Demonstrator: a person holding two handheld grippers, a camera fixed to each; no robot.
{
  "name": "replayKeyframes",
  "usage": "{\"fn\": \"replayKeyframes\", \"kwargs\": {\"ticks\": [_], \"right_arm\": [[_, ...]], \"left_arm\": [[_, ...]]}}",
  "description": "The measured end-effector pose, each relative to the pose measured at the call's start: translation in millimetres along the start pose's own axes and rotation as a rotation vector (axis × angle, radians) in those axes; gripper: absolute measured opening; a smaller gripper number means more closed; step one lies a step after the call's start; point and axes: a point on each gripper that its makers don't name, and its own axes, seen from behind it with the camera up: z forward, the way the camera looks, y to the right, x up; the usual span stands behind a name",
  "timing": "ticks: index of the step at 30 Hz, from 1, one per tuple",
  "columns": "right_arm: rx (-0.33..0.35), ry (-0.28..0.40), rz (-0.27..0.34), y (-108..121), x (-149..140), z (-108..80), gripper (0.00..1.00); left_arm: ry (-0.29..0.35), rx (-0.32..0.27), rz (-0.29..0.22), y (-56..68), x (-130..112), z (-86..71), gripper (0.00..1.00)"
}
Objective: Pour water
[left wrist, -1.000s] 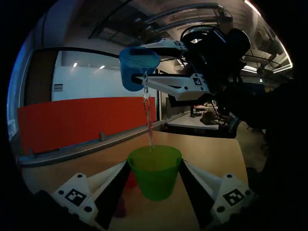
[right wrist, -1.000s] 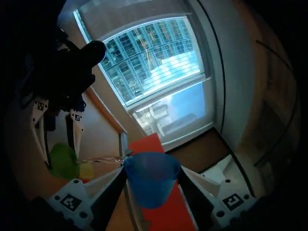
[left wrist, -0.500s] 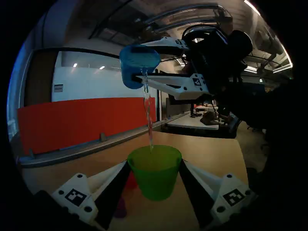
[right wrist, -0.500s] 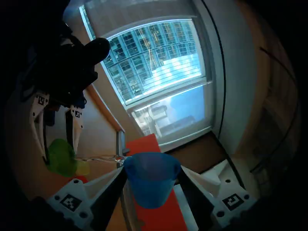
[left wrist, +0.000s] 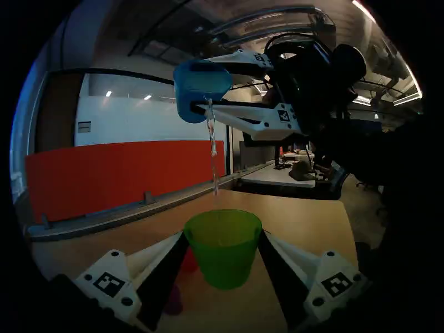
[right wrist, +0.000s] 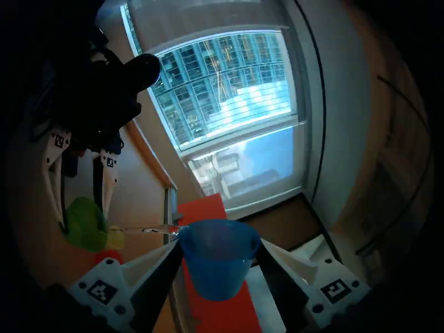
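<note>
Bottom centre, the left gripper (left wrist: pixel 222 240) grasps an upright green cup (left wrist: pixel 223 255). Top centre, the right gripper (left wrist: pixel 202 83) clamps a tilted blue cup (left wrist: pixel 190 93), trickling water (left wrist: pixel 212 145) downward.

Location: open-plan office, upper floor, city setting.

The work surface was a light wooden table (left wrist: pixel 302 216) bordered by a low orange-red partition panel (left wrist: pixel 111 172) with a metal rail along its base. Behind the partition stood a white glazed wall (left wrist: pixel 139 119) reflecting ceiling lamps. The ceiling was left exposed, with pipes and ducts (left wrist: pixel 261 22) and a linear strip light (left wrist: pixel 408 99). Further desks (left wrist: pixel 280 173) carrying clutter were visible in the background. The right gripper view showed a large window (right wrist: pixel 233 105) facing a multi-storey glass facade (right wrist: pixel 216 77).
</note>
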Motion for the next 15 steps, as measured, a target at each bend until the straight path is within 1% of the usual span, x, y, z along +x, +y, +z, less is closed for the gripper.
{"fn": "replayKeyframes", "kwargs": {"ticks": [15], "right_arm": [[-0.016,0.002,-0.066,8.9,4.5,0.5,0.91]], "left_arm": [[0.002,0.002,0.000,0.8,1.4,-0.7,0.87]]}}
